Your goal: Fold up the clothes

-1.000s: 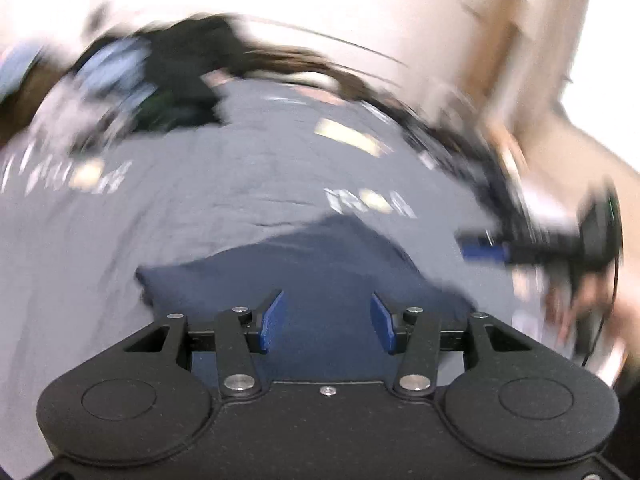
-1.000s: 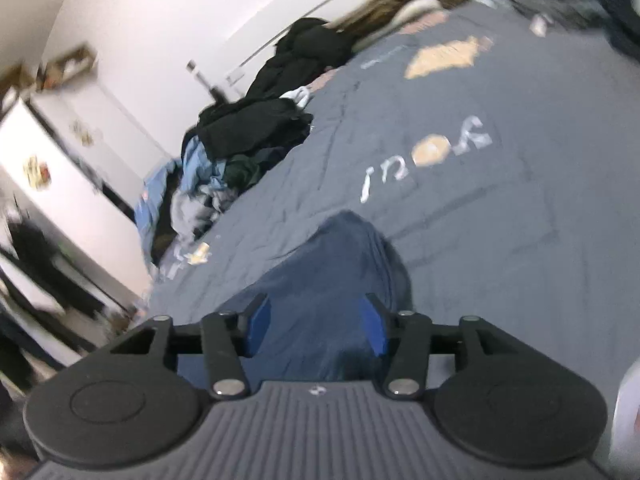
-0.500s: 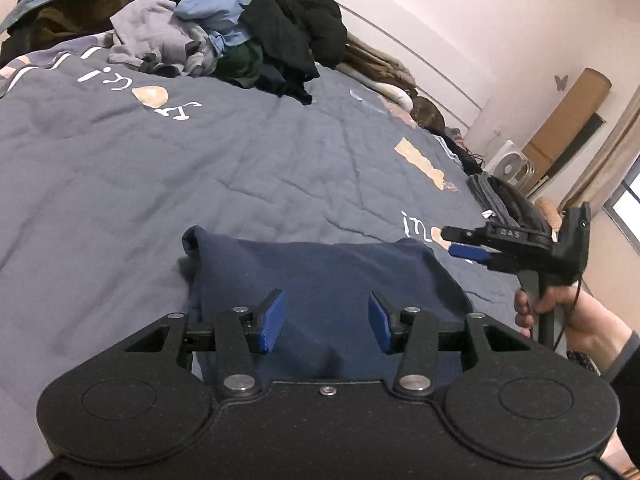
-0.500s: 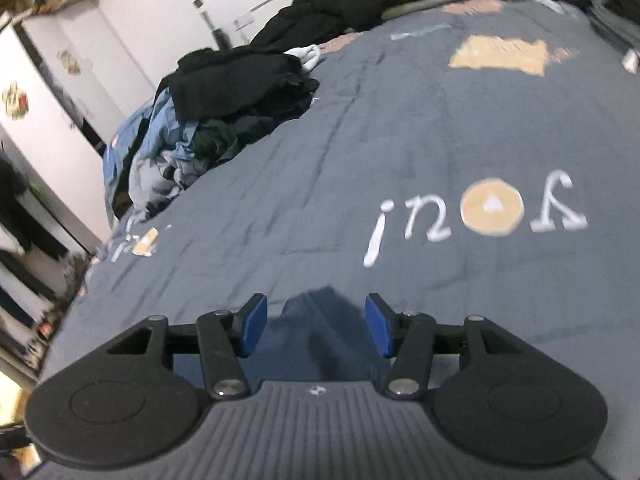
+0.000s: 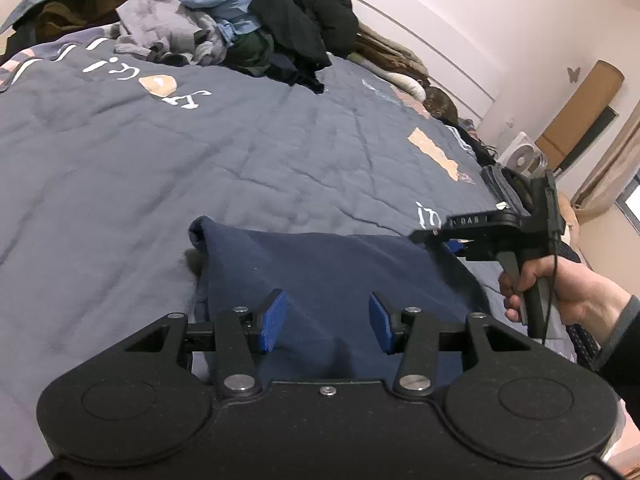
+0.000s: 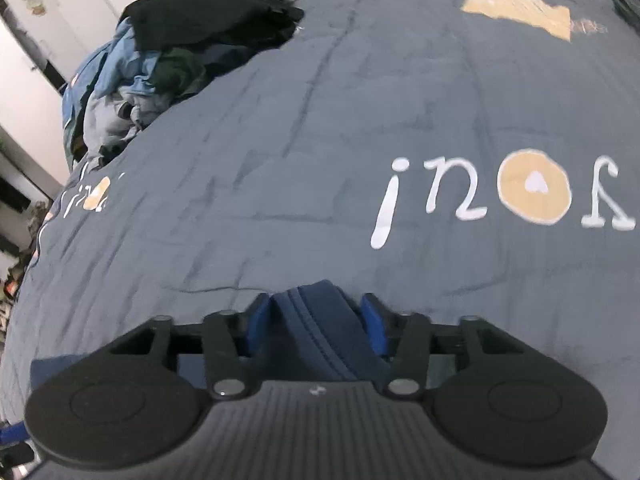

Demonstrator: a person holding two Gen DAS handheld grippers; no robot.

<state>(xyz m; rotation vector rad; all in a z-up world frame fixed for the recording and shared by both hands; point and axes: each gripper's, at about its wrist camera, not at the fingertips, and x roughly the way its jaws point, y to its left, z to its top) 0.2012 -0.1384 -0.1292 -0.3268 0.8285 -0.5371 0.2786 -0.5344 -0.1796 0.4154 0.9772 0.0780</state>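
A navy garment (image 5: pixel 332 264) lies flat on the grey bedspread (image 5: pixel 200 152), one corner raised at its far left. My left gripper (image 5: pixel 326 320) hovers over its near edge, open, blue pads apart with only flat cloth beneath them. In the same view my right gripper (image 5: pixel 438 240), held by a hand (image 5: pixel 560 292), is at the garment's far right corner. In the right wrist view its jaws are closing, and a bunched, hemmed fold of the navy garment (image 6: pixel 320 320) fills the gap in the right gripper (image 6: pixel 316 316), touching both pads.
A heap of unfolded clothes (image 5: pixel 248 20) in black, blue, grey and green sits at the far end of the bed, also the clothes heap (image 6: pixel 172 40) in the right view. A fan (image 5: pixel 524 156) and a cardboard roll (image 5: pixel 580 108) stand by the wall on the right.
My right gripper moved down to the garment's corner and its jaws narrowed onto a fold of cloth. My left gripper settled lower over the near edge, its opening unchanged.
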